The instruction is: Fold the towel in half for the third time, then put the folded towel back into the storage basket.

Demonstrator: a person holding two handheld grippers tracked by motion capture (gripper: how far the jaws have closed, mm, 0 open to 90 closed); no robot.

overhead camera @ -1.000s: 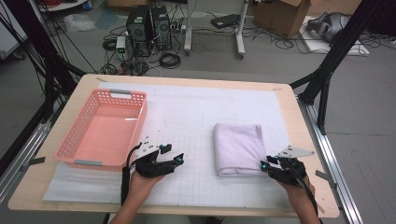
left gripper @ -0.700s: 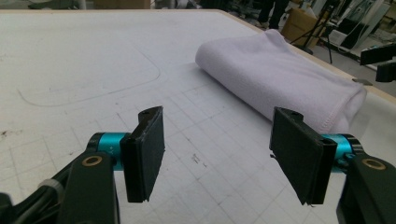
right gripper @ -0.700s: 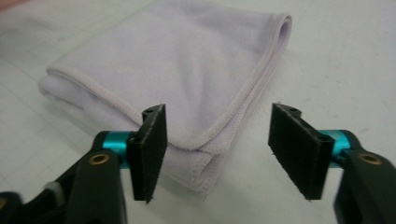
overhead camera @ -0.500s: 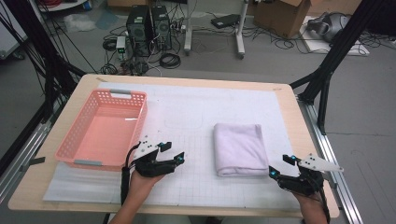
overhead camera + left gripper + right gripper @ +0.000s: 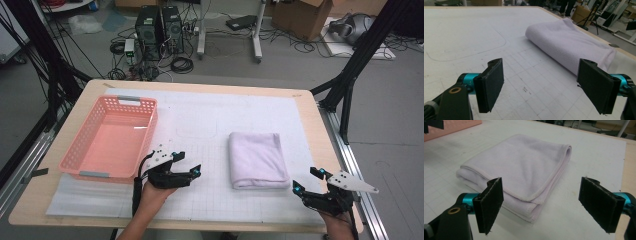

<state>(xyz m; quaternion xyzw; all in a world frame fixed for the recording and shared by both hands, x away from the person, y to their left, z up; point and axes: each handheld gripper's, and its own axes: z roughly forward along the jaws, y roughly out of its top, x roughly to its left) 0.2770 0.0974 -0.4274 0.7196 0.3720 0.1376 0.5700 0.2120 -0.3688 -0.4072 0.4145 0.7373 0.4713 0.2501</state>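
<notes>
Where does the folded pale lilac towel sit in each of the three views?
High view: the folded pale lilac towel lies right of centre on the white gridded mat, right of the pink plastic basket.
Left gripper view: upper right, beyond the tongs.
Right gripper view: centre, just ahead of the tongs; basket corner at upper left.
Shared landmark: the mat's grid lines.

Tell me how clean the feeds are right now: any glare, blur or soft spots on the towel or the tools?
High view: even light, no glare, slightly soft; folded towel and pink basket read clearly. Left gripper view: towel and grid lines sharp, background beyond the table hazy. Right gripper view: towel's hem stitching crisp, soft shadow under its near edge, no blown highlights.
</notes>
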